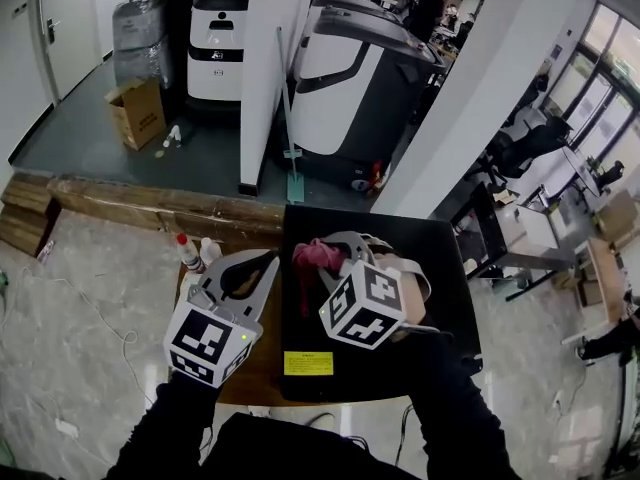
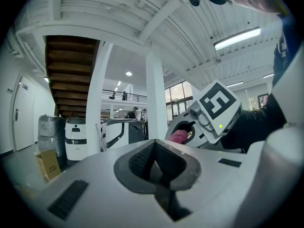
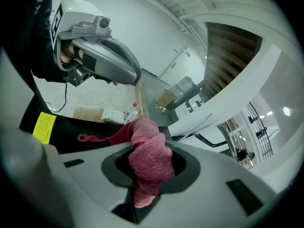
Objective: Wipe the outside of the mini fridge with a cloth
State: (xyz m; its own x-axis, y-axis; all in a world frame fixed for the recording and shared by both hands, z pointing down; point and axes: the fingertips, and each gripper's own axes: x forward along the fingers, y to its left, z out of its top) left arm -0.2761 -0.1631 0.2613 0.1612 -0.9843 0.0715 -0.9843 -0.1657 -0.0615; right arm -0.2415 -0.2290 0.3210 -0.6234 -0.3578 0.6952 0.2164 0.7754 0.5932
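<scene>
The left claw [image 1: 268, 260] is clenched on nothing, hovering at the left edge of the mini fridge [image 1: 440, 268]. Just to its right, the right claw [image 3: 149, 170] grips the bunched pink cloth [image 1: 312, 258]. The fridge's black top lies directly beneath this nearer claw, and I cannot tell whether the cloth touches it.

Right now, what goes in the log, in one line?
left gripper: shut, empty | right gripper: shut on pink cloth | place: over mini fridge top
</scene>
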